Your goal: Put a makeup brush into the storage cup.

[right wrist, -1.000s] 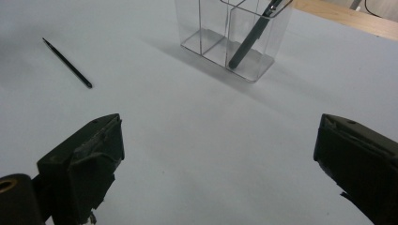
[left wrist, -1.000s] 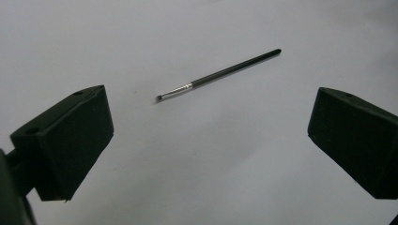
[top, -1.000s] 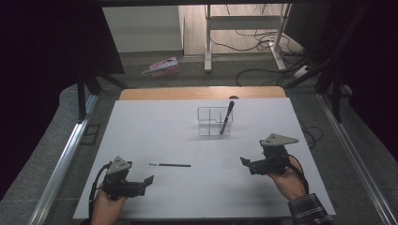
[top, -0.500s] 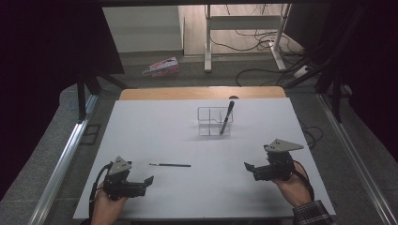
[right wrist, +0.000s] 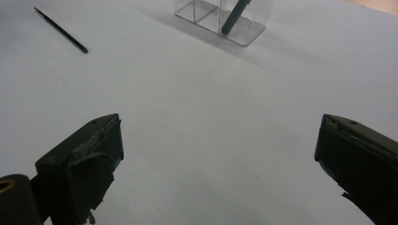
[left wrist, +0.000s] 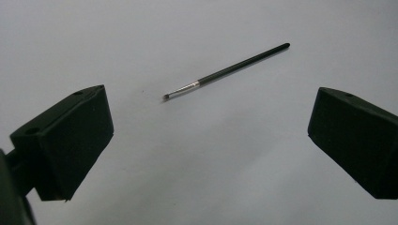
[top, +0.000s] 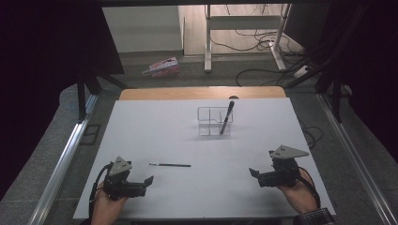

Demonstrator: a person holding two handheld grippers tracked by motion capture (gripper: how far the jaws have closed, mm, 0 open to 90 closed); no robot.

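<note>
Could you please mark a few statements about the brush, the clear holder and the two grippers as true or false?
1. The thin black brush lies flat on the white table. True.
2. The left gripper is shut on the brush. False: it is open, and the brush lies apart from it.
3. A dark pen leans in the clear plastic holder. True.
4. The right gripper grips the holder. False: it is open, well short of it.
</note>
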